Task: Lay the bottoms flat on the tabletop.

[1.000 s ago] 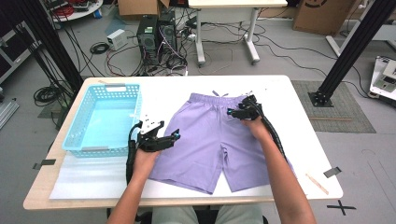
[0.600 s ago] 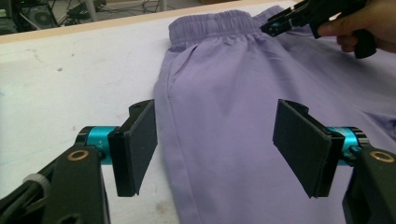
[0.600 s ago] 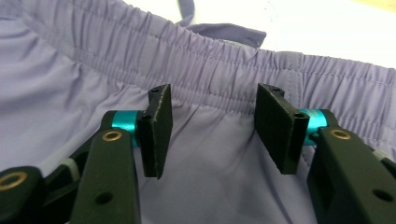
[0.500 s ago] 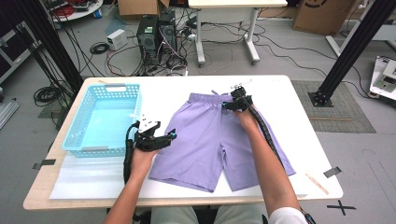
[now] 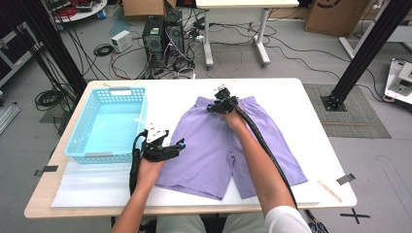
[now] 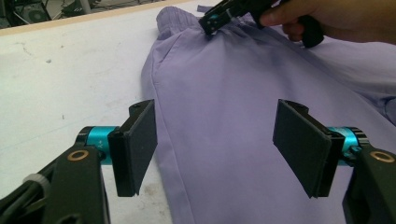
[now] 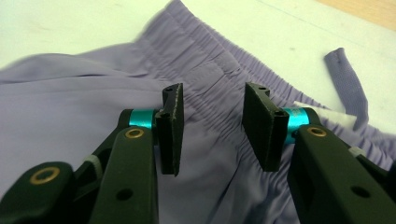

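Looking down from the high view, I see the purple shorts lying flat on the white worktop, waistband at the far side and legs toward me, just beside the light blue basket on their left. My right gripper sits over the middle of the waistband. In the right gripper view its jaws have just been closing and stand partly spread, with the gathered elastic running between them; I cannot tell whether the pads touch the fabric, but they do not pinch it. A drawstring end lies on the worktop beyond the waistband. My left gripper hovers at the left edge of the shorts' left leg. In the left gripper view its jaws are spread wide, one over the bare worktop, the other over purple cloth, gripping nothing.
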`<state>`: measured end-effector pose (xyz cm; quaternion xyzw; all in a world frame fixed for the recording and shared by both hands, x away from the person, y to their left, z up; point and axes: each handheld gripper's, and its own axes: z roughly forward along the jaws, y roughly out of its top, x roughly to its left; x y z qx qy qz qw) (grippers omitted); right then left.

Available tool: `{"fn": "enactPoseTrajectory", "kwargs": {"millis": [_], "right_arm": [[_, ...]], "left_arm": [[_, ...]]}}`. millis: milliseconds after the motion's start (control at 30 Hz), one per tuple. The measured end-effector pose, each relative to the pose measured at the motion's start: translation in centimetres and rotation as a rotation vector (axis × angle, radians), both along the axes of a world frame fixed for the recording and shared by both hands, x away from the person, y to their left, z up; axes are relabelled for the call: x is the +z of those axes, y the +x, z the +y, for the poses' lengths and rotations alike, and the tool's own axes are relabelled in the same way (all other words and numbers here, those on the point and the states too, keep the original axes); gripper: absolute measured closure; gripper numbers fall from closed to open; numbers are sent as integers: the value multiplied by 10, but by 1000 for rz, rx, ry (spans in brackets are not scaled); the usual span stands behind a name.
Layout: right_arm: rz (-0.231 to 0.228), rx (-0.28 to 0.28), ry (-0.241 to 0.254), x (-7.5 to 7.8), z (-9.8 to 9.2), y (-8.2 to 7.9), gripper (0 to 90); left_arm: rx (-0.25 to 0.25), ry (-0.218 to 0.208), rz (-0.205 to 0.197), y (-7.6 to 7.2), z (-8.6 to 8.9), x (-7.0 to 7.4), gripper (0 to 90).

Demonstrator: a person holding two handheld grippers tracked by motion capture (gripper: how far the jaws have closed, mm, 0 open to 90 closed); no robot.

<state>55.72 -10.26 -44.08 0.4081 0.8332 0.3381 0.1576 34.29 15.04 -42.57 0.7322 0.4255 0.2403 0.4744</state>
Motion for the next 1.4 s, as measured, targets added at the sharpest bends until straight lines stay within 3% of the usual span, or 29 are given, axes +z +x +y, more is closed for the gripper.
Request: {"fn": "enactPoseTrajectory", "kwargs": {"millis": [67,167,300,367,500,567,633,667,733,800,933,1133,1233,1400], "right_arm": [[-21,-6,-24,-1,4,0,577],[6,6,22,4,-3,-2,522],[-29,-50,113,15,-42,-11,533],[-48,-83,90,17,-67,-14,547],[-45,-166,22,16,-111,-19,647],[-32,-187,-30,12,-123,-20,739],[-15,-211,-69,4,-129,-18,738],[-8,-222,-74,0,-130,-17,724],[-7,-249,-19,-2,-134,-17,696],[-10,-237,-1,0,-136,-21,678],[-53,-195,34,12,-145,-39,636],[-78,-164,84,22,-168,-77,538],[-82,-153,106,24,-179,-96,446],[-100,-140,136,27,-193,-127,276]], "left_arm": [[4,0,4,0,1,0,306],[8,-5,6,0,3,-1,306],[8,-10,15,-2,4,-5,306],[10,-12,15,-3,5,-5,306],[18,-22,9,-4,9,-4,306],[22,-28,8,-4,11,-4,306],[22,-27,7,-4,12,-5,306],[23,-30,8,-5,12,-4,306],[17,-36,2,-5,13,-4,306],[13,-38,-8,-6,13,-3,306],[6,-42,-19,-9,11,-3,306],[11,-55,-41,-19,13,-4,306],[16,-79,-38,-25,16,-5,295],[12,-83,-47,-35,16,-6,254]]}}
